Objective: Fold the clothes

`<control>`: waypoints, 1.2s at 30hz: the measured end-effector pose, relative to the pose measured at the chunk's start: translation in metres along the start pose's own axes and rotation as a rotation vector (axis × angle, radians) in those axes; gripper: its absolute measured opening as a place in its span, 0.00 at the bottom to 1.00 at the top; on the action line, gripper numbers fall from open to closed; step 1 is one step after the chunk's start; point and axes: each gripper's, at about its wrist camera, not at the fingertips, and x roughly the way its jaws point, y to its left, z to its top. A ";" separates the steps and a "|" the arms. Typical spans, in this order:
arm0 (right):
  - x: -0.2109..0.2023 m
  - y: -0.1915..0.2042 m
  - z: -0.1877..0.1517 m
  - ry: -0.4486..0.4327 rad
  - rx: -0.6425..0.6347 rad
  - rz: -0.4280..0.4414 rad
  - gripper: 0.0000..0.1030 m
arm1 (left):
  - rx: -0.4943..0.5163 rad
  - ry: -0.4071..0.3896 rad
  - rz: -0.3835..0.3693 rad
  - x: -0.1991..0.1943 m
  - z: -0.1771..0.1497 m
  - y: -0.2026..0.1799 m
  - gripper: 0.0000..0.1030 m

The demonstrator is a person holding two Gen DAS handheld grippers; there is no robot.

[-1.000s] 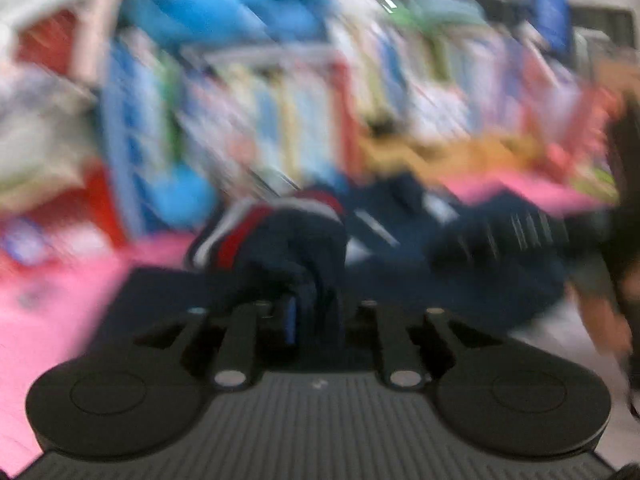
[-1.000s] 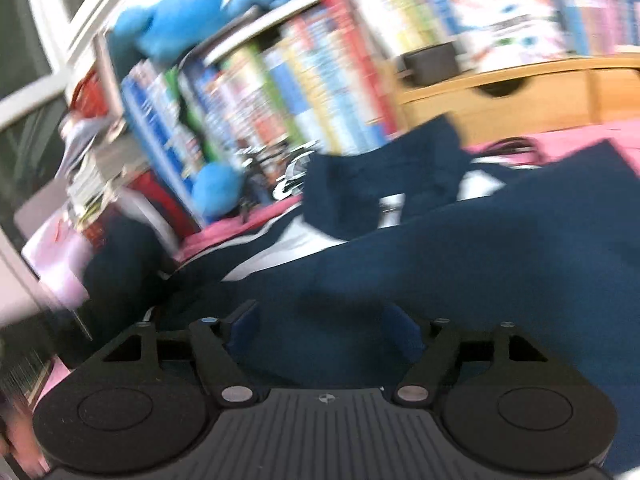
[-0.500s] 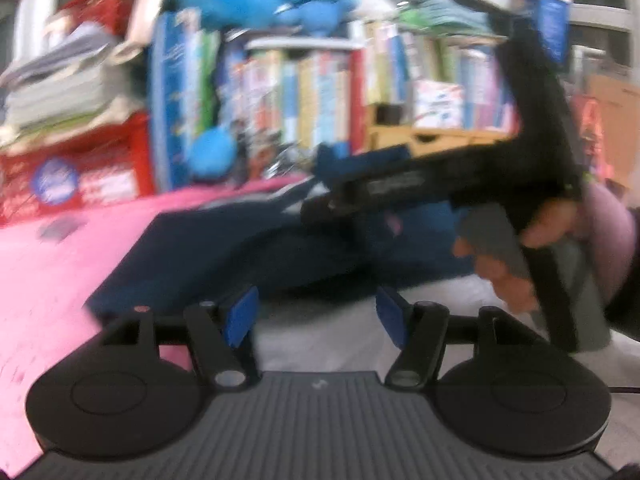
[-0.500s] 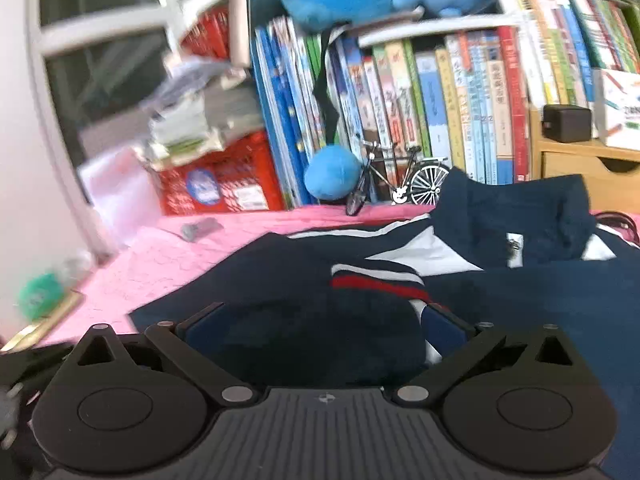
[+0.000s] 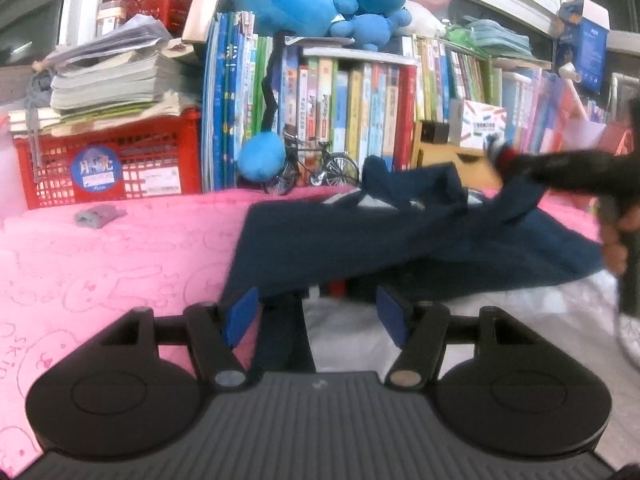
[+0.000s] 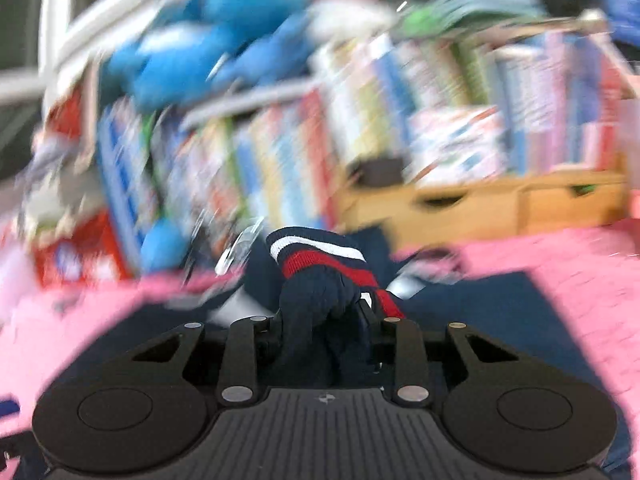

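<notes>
A navy jacket (image 5: 360, 240) with white panels lies spread on the pink blanket (image 5: 100, 264). My left gripper (image 5: 316, 314) stands open at the jacket's near hem, its blue pads on either side of a hanging fold. In the left wrist view my right gripper (image 5: 504, 158) holds a sleeve end lifted at the right, with a hand (image 5: 616, 240) on its handle. The right wrist view is blurred by motion; there my right gripper (image 6: 324, 312) is shut on the sleeve cuff (image 6: 320, 260), navy with red and white stripes.
Behind the blanket stands a bookshelf (image 5: 340, 112) with blue plush toys (image 5: 316, 0) on top, a small model bicycle (image 5: 316, 168), a red crate (image 5: 108, 160) under stacked papers and a wooden drawer unit (image 6: 500, 200). A small grey item (image 5: 96, 216) lies at far left.
My left gripper let go of the cuffed sleeve and drew back to the hem, open. My right gripper closed on the striped cuff and is swinging it to the right.
</notes>
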 end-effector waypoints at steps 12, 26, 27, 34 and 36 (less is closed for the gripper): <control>-0.024 -0.093 -0.004 0.013 0.118 -0.120 0.85 | 0.030 -0.030 0.052 0.010 0.019 -0.004 0.64; -0.018 -0.050 0.017 -0.053 0.040 0.120 0.21 | -0.065 -0.070 0.094 0.045 0.052 0.009 0.65; -0.024 -0.046 0.023 -0.106 0.053 0.218 0.19 | -0.063 -0.090 0.088 0.043 0.056 0.007 0.66; -0.029 -0.046 0.017 -0.143 -0.049 0.176 0.19 | 0.062 -0.001 0.084 0.066 0.033 -0.013 0.66; -0.024 -0.051 0.008 -0.100 -0.093 0.099 0.21 | 0.081 0.039 0.100 0.075 0.024 -0.015 0.66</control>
